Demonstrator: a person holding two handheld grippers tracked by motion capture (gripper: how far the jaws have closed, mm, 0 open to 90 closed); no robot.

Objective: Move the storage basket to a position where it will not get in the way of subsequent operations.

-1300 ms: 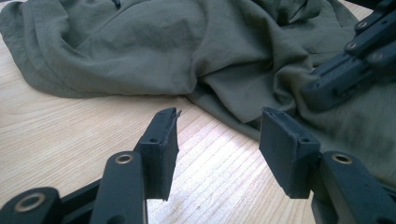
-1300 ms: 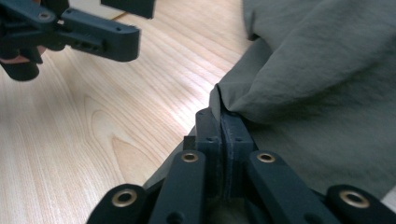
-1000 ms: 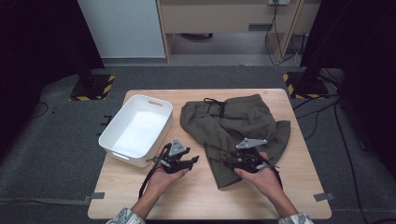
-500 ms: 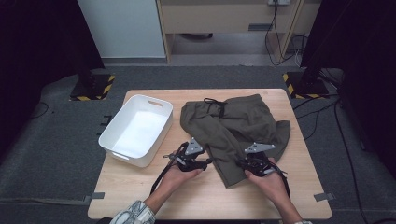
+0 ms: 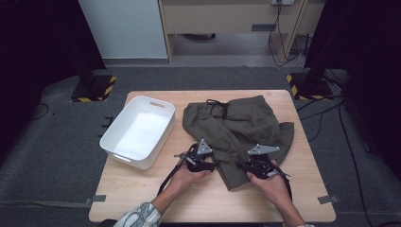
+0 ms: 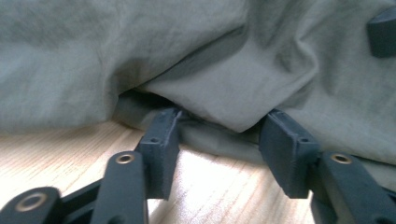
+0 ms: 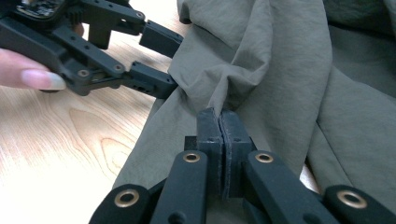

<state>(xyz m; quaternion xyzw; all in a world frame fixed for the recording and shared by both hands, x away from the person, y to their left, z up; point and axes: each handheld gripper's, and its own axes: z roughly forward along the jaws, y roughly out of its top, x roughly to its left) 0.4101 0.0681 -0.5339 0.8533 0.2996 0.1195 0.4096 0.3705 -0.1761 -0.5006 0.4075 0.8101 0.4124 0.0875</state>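
- White tub (image 5: 137,133): sits on the left part of the wooden table (image 5: 302,161), well apart from both grippers; no label or writing can be read on it, nor on anything else here. It has not moved since the earlier frames.
- Left gripper (image 5: 213,165): low at the left edge of the olive shorts (image 5: 246,130). In the left gripper view its jaws stand partly apart, one pad (image 6: 161,140) on each side of a fold of the cloth (image 6: 233,88), tips under the edge, not pinching. A second ago it lay farther left, beside the tub; it has since come across to the cloth.
- Shorts: spread over the middle and right of the table, drawstring (image 5: 218,105) toward the far edge.
- Right gripper (image 5: 247,166): on the near hem. Its jaws have just been closing, and the right gripper view shows the pads (image 7: 219,123) pressed together on a pinched ridge of fabric (image 7: 261,60).
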